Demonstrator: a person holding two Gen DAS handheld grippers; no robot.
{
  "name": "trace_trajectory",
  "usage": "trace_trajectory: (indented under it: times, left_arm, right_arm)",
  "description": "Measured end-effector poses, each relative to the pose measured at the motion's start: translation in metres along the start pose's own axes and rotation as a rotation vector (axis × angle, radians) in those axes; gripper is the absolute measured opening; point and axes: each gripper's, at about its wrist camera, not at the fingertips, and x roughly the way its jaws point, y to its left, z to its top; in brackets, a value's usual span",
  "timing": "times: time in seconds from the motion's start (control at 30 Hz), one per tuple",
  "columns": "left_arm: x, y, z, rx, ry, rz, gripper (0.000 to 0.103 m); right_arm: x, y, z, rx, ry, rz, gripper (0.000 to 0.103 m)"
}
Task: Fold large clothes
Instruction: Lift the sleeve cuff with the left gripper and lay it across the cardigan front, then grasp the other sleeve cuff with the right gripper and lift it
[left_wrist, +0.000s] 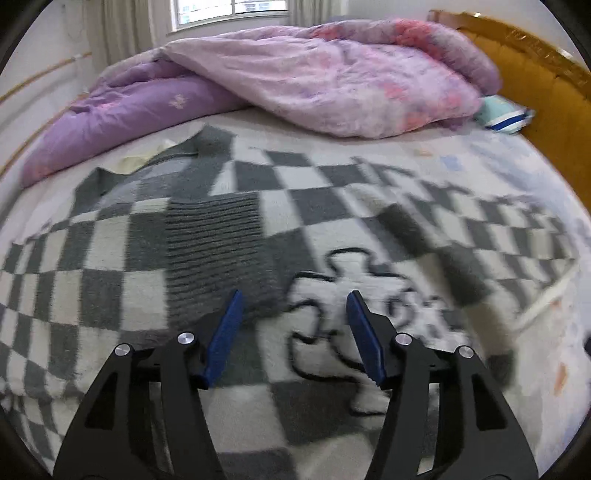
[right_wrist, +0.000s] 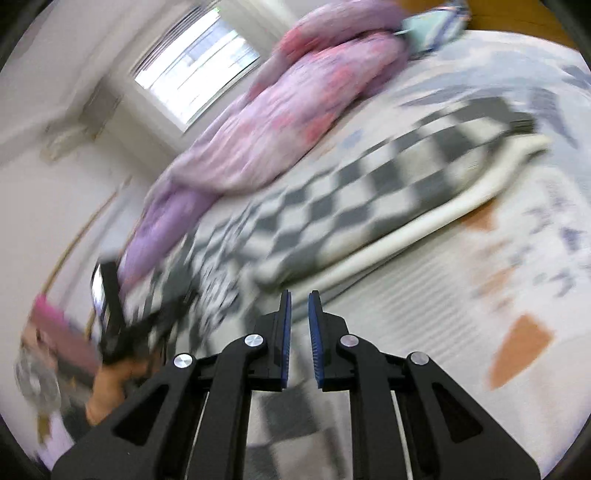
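A large grey-and-white checkered sweater (left_wrist: 332, 206) lies spread on the bed, with a ribbed grey cuff (left_wrist: 214, 251) folded onto its body and a white puzzle-piece patch (left_wrist: 347, 295). My left gripper (left_wrist: 293, 306) is open and empty just above the patch. In the right wrist view the sweater (right_wrist: 369, 199) lies folded over with a white lining edge (right_wrist: 424, 221). My right gripper (right_wrist: 299, 306) hovers near that edge, jaws nearly closed with a narrow gap and nothing between them. The other gripper (right_wrist: 114, 314) shows blurred at the left.
A crumpled purple and pink quilt (left_wrist: 295, 81) lies along the far side of the bed. A wooden headboard (left_wrist: 535, 74) stands at the right with a teal pillow (left_wrist: 502, 114) beside it. A window (right_wrist: 195, 66) is behind the bed. The patterned bedsheet (right_wrist: 517, 295) extends right.
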Motion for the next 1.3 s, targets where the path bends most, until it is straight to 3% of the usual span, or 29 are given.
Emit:
trace_trajectory:
  times: [0.13,0.2,0.23,0.27,0.3,0.4,0.77,0.87,0.9,0.93,1.0,1.17,1.3]
  left_arm:
    - [-0.013,-0.001,0.002,-0.08,-0.04,-0.201,0.055]
    - [-0.01,-0.004,0.002,-0.096,-0.032,-0.254,0.04]
    - [-0.005,-0.007,0.001,-0.078,-0.015,-0.245,0.035]
    - [0.001,-0.011,-0.001,-0.061,0.003,-0.243,0.016]
    - [0.007,-0.013,-0.003,-0.061,0.021,-0.251,0.008]
    - [0.021,-0.012,-0.008,-0.084,0.039,-0.262,0.008]
    - [0.04,-0.005,-0.014,-0.122,0.074,-0.281,0.005]
    - [0.043,-0.007,-0.014,-0.108,0.08,-0.269,0.005]
    - [0.044,-0.008,-0.014,-0.105,0.082,-0.266,0.005]
    - [0.045,-0.008,-0.014,-0.104,0.083,-0.265,0.005]
    - [0.046,-0.008,-0.015,-0.102,0.087,-0.266,0.005]
    - [0.042,-0.009,-0.013,-0.094,0.083,-0.268,0.005]
    - [0.013,-0.012,0.002,-0.118,-0.022,-0.369,0.005]
  right_arm:
    - [-0.014,-0.05,0.041,0.095,-0.08,-0.053,0.013]
    - [-0.014,-0.077,0.064,0.131,-0.092,-0.116,0.018]
    - [-0.014,-0.088,0.075,0.148,-0.101,-0.125,0.021]
    - [-0.013,-0.097,0.084,0.163,-0.108,-0.134,0.022]
    - [-0.012,-0.109,0.094,0.185,-0.11,-0.138,0.026]
    - [0.001,-0.137,0.113,0.303,-0.096,-0.089,0.039]
    - [0.039,-0.169,0.132,0.465,-0.067,-0.12,0.04]
    - [0.047,-0.165,0.14,0.436,-0.085,-0.122,0.04]
    - [0.049,-0.163,0.143,0.419,-0.087,-0.149,0.036]
    - [0.047,-0.158,0.145,0.385,-0.103,-0.178,0.021]
    - [0.045,-0.148,0.148,0.335,-0.122,-0.181,0.01]
    - [0.027,-0.103,0.154,0.199,-0.207,-0.139,0.009]
    - [0.007,-0.05,0.165,0.064,-0.266,-0.081,0.009]
